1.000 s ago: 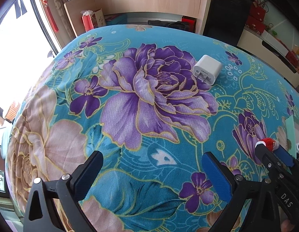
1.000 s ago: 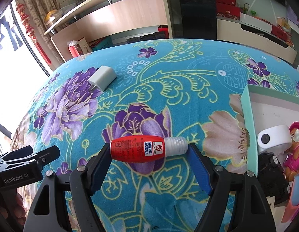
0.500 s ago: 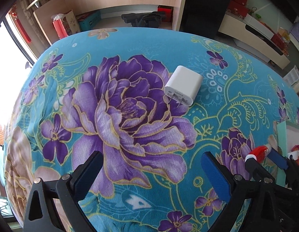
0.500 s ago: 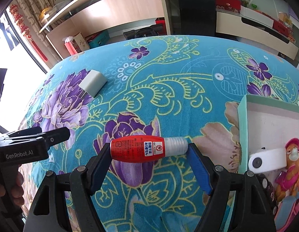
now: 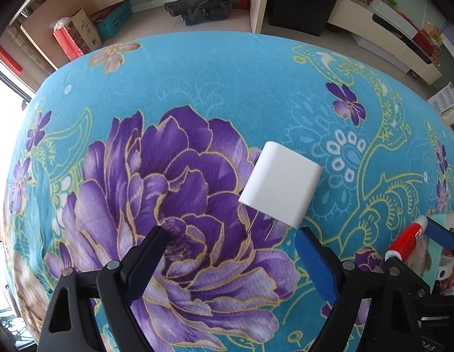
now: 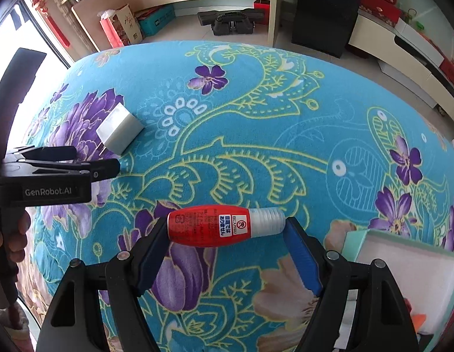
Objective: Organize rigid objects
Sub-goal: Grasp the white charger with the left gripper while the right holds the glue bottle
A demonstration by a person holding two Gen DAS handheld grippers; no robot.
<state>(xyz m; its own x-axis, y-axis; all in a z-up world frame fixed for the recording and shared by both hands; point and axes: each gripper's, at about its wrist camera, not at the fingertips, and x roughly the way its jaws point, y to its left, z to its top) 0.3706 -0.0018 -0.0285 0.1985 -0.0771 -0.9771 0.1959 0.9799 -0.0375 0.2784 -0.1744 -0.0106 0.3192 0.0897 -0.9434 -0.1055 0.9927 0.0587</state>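
The left hand-held gripper point(image 5: 229, 245) hangs over the tabletop point(image 5: 227, 94), which is draped in a turquoise cloth with big purple flowers. Its jaws stand apart and have just been narrowing, with nothing pressed between them. A white plug adapter point(image 5: 281, 183) lies flat on the cloth just beyond the fingertips, its two metal prongs pointing back toward the gap.

The left wrist view shows those prongs clearly. The right wrist view shows the adapter point(image 6: 119, 130) only as a small block off to the left, but it catches the left hand-held gripper point(image 6: 94, 161) from the side, close to the adapter, with fingers of the person's hand point(image 6: 17, 236) wrapped on the handle.

The right hand-held gripper point(image 6: 227, 230) is clamped on a red glue bottle point(image 6: 224, 226), held crosswise, clear cap to the right. The left view catches that bottle point(image 5: 406, 240) only at its right edge. The corner of a pale green box point(image 6: 403, 252) sits low on the right.
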